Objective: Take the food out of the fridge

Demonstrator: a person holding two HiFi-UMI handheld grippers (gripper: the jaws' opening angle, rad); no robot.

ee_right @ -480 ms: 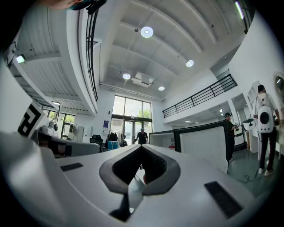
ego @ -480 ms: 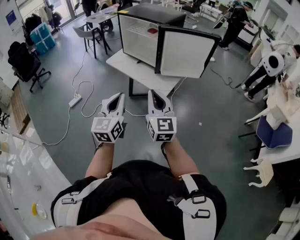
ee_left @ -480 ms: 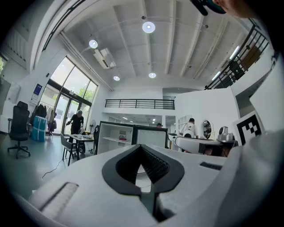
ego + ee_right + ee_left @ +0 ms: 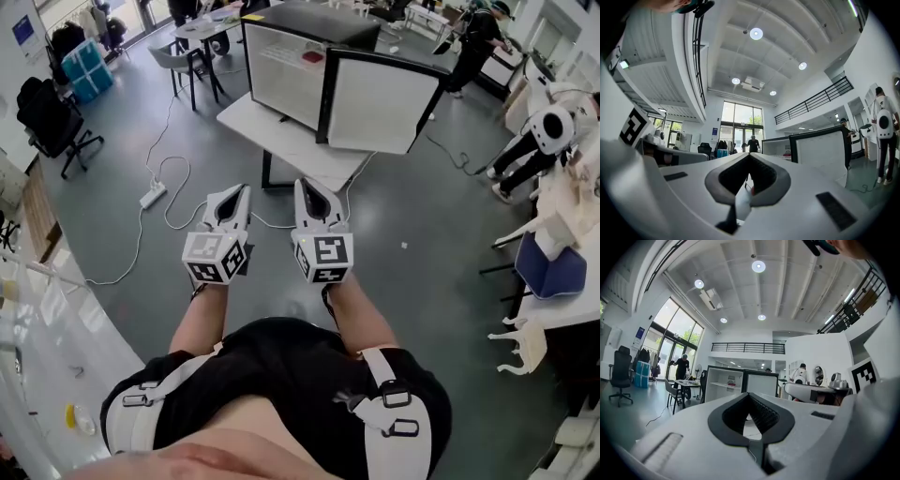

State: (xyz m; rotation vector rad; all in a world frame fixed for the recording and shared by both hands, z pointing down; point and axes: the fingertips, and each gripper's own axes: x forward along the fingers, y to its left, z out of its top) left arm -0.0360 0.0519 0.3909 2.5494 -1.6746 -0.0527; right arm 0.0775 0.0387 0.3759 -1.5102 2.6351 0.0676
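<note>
**Head view.** The person stands on a grey floor (image 4: 441,234) holding the left gripper (image 4: 240,194) and the right gripper (image 4: 303,187) side by side, both pointed toward the far end of the scene. The fridge (image 4: 281,80) sits on a white table (image 4: 248,122) at far centre, well apart from both grippers. Its door (image 4: 375,103) is swung open to the right. The food (image 4: 312,56), a small red item, lies on a shelf inside the fridge (too small to identify further). A power strip (image 4: 150,197) lies on the floor to the left.

**Left gripper view.** The jaws of the left gripper (image 4: 749,395) are closed tip to tip, with nothing between them. The fridge (image 4: 723,385) stands far ahead, just left of the tips. Its door (image 4: 761,385) is open, and the food (image 4: 732,383) shows as a red speck on the shelf.

**Right gripper view.** The jaws of the right gripper (image 4: 749,155) also meet at the tips and hold nothing. The fridge (image 4: 776,147) stands far ahead and to the right, its door (image 4: 818,153) open toward this side. The food (image 4: 787,154) is inside on the shelf.
</note>
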